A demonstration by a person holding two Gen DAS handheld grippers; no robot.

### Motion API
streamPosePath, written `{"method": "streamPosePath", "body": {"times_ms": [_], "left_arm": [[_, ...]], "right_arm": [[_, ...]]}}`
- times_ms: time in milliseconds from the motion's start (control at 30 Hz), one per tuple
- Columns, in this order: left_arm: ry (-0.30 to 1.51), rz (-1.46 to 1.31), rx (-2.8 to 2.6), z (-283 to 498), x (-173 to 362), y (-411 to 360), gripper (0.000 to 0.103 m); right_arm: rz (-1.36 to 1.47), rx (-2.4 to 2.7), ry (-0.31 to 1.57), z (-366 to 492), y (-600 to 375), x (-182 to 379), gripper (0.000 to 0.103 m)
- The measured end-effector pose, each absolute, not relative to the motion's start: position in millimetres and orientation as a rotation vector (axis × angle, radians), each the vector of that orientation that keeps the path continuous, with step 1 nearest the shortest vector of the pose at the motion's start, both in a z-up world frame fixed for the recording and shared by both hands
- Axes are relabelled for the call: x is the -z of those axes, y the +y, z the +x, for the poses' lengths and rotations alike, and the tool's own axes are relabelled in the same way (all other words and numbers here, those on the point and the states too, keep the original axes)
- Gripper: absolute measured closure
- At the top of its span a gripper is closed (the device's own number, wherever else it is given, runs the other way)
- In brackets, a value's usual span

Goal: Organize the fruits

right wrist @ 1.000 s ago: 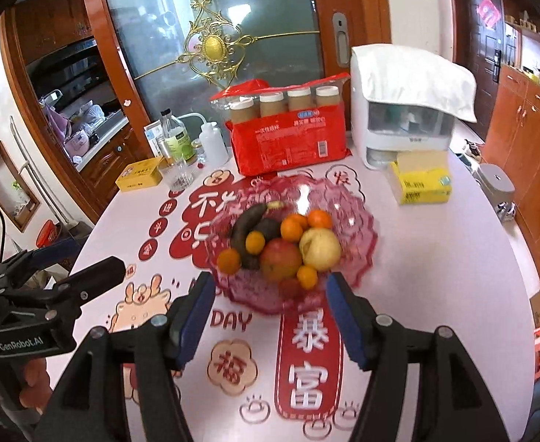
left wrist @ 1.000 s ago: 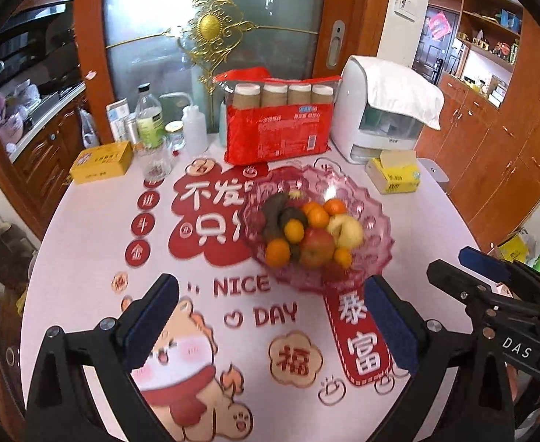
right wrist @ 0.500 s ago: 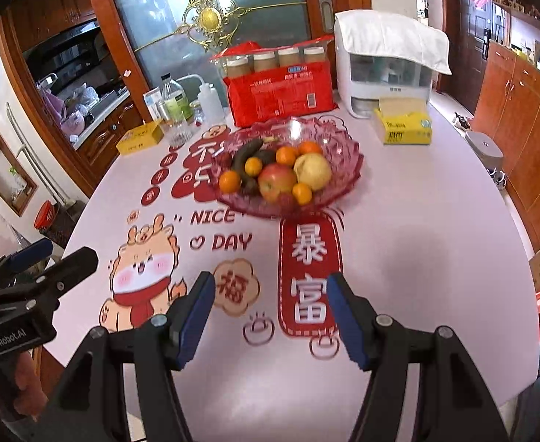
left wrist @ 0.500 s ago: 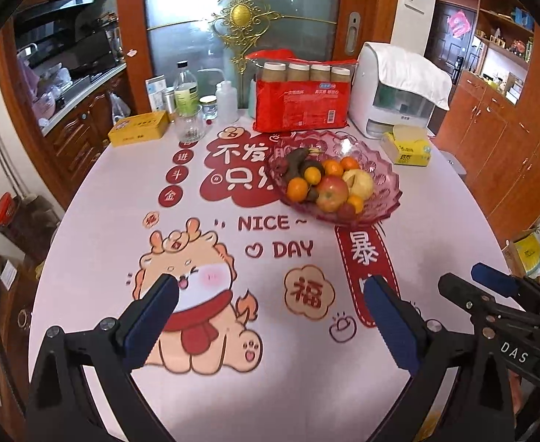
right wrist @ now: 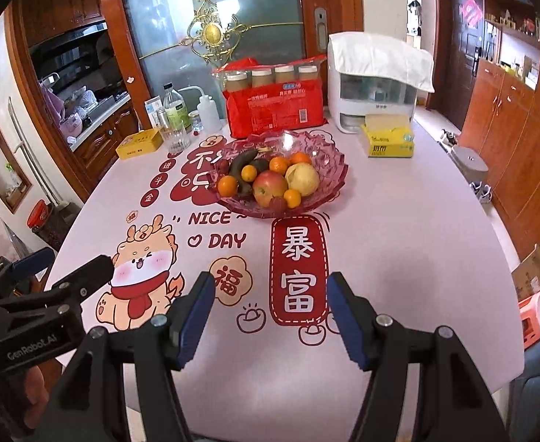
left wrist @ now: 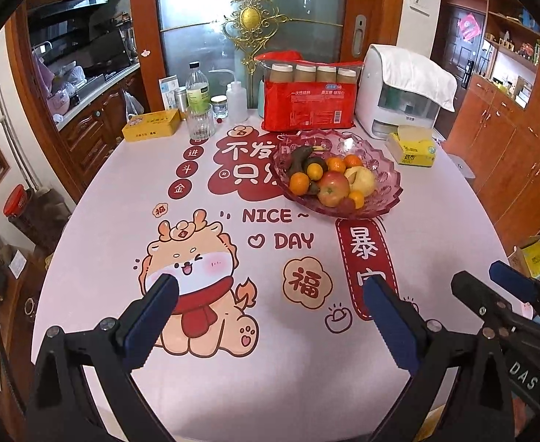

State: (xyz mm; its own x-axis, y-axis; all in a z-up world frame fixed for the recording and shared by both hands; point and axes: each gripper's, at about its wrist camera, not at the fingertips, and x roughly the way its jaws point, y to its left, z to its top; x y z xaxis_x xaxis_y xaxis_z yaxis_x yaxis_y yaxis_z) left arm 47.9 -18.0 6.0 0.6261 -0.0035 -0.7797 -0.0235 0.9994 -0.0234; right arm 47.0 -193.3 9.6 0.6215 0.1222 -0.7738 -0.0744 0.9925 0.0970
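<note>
Nearest in the left wrist view, the left gripper (left wrist: 270, 294) hangs over the near part of the table with its blue-padded jaws spread wide and nothing between them; under it the tablecloth (left wrist: 122, 199) shows a cartoon dragon in a red scarf. The right gripper (right wrist: 266, 298) hangs just as low over the near edge, jaws apart and empty, above a red banner printed on the cloth. Each gripper shows at the side of the other's view, the two side by side and apart. Past the words "NICE DAY", well apart from both grippers, stands the pink glass fruit bowl (right wrist: 328, 162). In it lie a red apple (right wrist: 269, 187), a yellow pear (right wrist: 303, 178), several small oranges (right wrist: 227, 186) and a dark, overripe banana (right wrist: 241, 164), all heaped together. Beside the bowl to the right lies a yellow tissue pack (right wrist: 389, 140). Behind the bowl stands a red pack of paper cups (right wrist: 275, 101), with a white appliance (right wrist: 374, 84) draped in a cloth to its right. To the left of the pack stand a drinking glass (left wrist: 200, 123), a clear bottle (left wrist: 198, 90), a white squeeze bottle (left wrist: 237, 101) and a yellow box (left wrist: 152, 129).
</note>
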Motion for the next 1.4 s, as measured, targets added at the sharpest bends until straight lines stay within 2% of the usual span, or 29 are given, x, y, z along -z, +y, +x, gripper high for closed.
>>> {"method": "streamPosePath", "body": {"times_ms": [1400], "left_arm": [[0.925,-0.030,-0.015,45,3,-12,0.003]], "right_arm": [[0.039,-0.131,0.919,53,-185,0,0.040]]}}
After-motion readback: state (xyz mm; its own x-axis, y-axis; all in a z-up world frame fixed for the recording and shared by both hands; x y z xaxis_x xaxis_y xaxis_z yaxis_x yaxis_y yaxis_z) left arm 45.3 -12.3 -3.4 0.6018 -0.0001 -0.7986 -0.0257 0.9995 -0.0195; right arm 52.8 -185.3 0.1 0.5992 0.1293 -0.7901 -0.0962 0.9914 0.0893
